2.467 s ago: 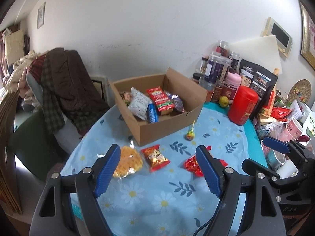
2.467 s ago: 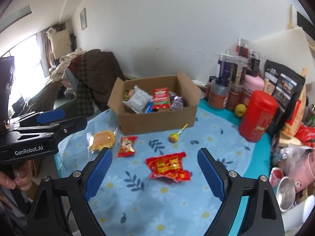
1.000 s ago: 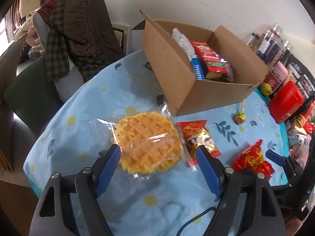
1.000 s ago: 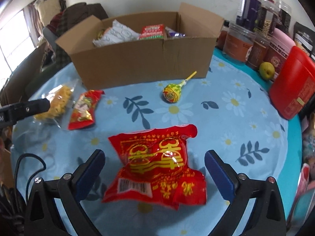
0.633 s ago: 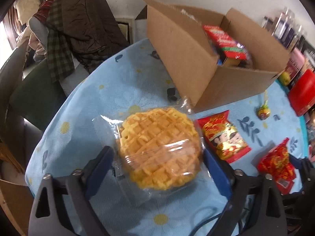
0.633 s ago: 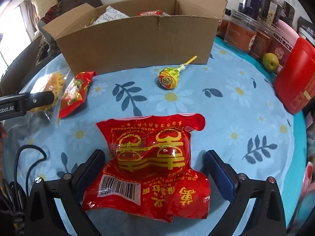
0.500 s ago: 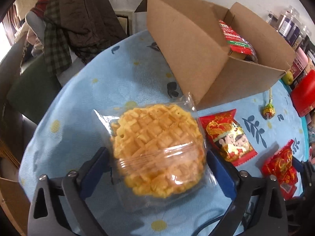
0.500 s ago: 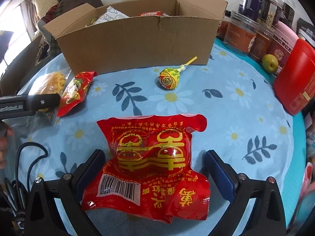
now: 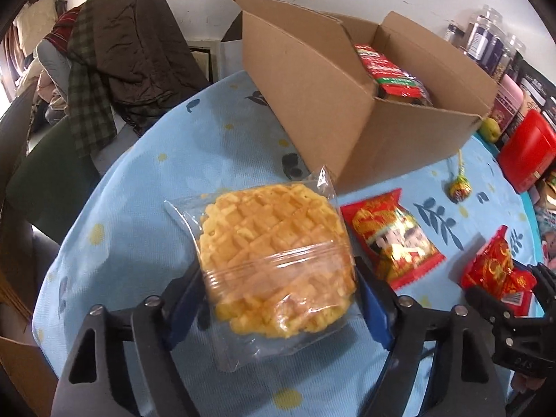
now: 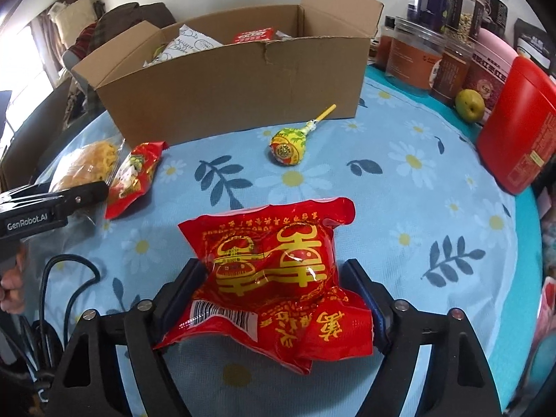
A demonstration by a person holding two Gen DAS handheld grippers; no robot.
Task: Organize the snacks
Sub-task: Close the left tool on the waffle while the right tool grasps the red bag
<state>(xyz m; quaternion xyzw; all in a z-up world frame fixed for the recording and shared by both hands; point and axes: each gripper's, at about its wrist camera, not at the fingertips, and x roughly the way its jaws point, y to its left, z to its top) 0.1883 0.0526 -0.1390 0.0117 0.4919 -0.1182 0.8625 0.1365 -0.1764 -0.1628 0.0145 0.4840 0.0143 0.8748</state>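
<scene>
Snacks are partly sorted: several packets lie inside the brown cardboard box [image 10: 229,69], upper centre. Remaining on the blue floral counter [image 10: 417,208]: left tongs [image 9: 278,299], just closed on the clear-wrapped yellow waffle [image 9: 274,260]; right tongs [image 10: 271,292], just closed on the red foil packet [image 10: 274,267]; small red packet [image 9: 392,239] and yellow-wrapped lollipop [image 10: 288,146] lie untouched.

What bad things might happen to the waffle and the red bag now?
The left gripper, just closing, pinches the round yellow waffle in clear wrap; it may crumble. The right gripper, also closing, squeezes the puffy red foil snack bag, which may slip out. Either could bump the brown cardboard box wall.
</scene>
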